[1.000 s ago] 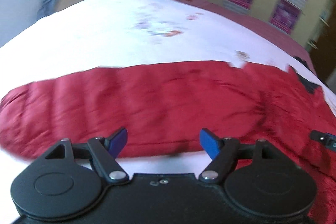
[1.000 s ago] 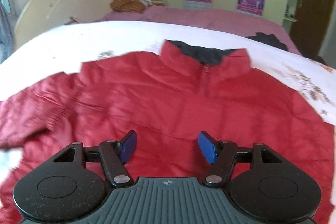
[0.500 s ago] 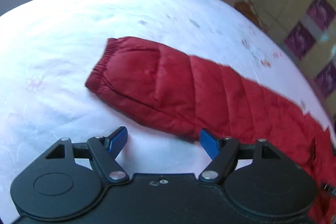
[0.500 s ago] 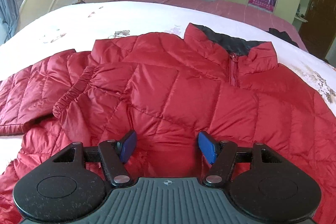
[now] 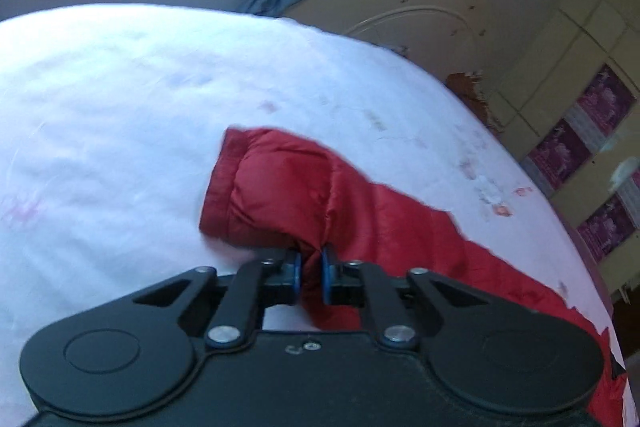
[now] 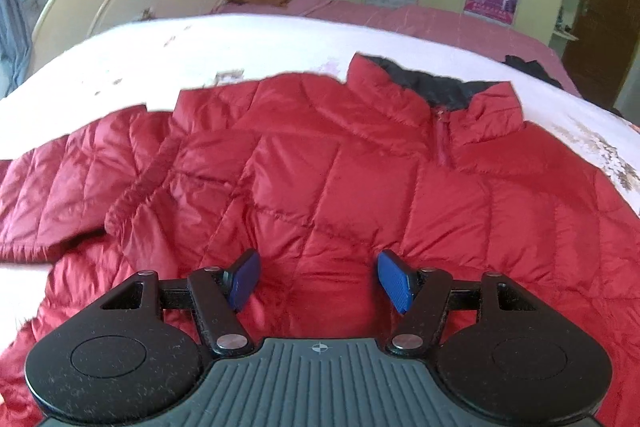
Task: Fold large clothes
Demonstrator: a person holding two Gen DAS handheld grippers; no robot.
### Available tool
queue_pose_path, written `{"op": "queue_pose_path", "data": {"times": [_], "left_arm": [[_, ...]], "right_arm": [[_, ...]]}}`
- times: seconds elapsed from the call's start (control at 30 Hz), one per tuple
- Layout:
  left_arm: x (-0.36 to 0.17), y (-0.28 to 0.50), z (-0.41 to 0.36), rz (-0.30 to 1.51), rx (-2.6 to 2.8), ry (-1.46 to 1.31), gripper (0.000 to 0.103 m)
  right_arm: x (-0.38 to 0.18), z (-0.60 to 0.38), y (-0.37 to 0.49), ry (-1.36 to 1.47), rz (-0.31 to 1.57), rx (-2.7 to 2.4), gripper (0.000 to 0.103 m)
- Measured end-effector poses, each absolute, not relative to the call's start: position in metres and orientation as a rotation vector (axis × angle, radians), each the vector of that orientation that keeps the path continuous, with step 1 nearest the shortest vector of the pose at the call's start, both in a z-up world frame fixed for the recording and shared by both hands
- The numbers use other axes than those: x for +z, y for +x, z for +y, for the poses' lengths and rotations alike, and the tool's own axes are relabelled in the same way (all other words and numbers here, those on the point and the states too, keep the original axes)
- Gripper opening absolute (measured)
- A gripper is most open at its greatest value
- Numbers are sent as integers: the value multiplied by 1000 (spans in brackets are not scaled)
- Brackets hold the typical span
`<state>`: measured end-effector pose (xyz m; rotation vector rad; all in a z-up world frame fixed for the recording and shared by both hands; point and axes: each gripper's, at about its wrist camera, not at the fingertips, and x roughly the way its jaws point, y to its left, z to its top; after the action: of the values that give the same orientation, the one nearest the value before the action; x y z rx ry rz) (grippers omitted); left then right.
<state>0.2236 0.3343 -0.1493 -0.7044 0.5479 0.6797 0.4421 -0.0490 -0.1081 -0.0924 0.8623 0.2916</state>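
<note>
A red puffer jacket lies spread on a white bedsheet, filling the middle of the right view. In the lower centre of the left view, the left gripper pinches a small fold of the sleeve near its cuff. The right gripper hovers above the jacket's front, half open and empty. The slippery, puffy fabric may slide out of so small a pinch when pulled.
</note>
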Motion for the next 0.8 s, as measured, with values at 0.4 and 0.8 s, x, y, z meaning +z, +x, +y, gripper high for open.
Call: {"op": "queue_pose_path", "data": {"times": [0.4, 0.8], "left_arm": [[-62, 316, 208, 453, 196, -430, 7], [-90, 409, -15, 598, -385, -141, 8]], "right_arm": [[-93, -78, 442, 33, 862, 289, 65], [-65, -176, 409, 145, 816, 125, 65]]}}
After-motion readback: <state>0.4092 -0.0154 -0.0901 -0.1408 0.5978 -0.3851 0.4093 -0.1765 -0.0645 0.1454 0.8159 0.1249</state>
